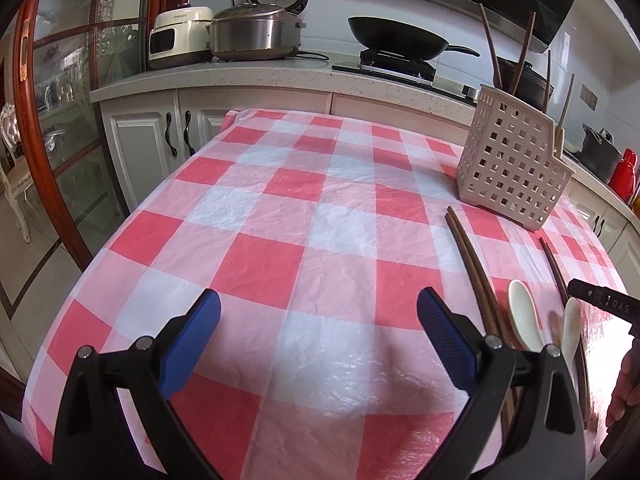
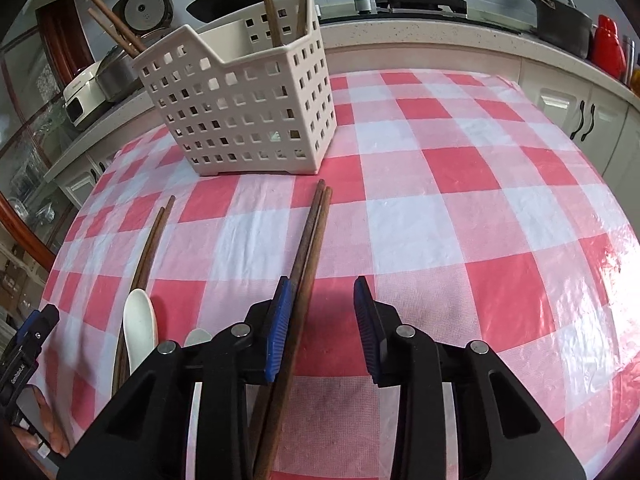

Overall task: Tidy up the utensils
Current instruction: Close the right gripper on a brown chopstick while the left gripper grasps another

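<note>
A white perforated utensil basket (image 2: 248, 112) stands on the checked table (image 2: 460, 208) with several brown chopsticks (image 2: 268, 8) upright in it. My right gripper (image 2: 322, 320) is open low over the cloth. A loose chopstick pair (image 2: 310, 248) lies between its jaws against the left pad, clear of the right pad. Left of it lie a second chopstick pair (image 2: 150, 248) and two white spoons (image 2: 138, 332). My left gripper (image 1: 318, 320) hangs wide open over bare cloth. The basket (image 1: 516, 168), chopsticks (image 1: 476, 276) and spoons (image 1: 524, 316) sit to its right.
A kitchen counter (image 1: 280, 76) runs behind the table, carrying rice cookers (image 1: 256, 32), a wok (image 1: 396, 38) on a stove and a red kettle (image 2: 608, 40). White cabinets (image 1: 140, 152) stand below it. A hand (image 2: 48, 420) holds the left gripper at the right wrist view's left edge.
</note>
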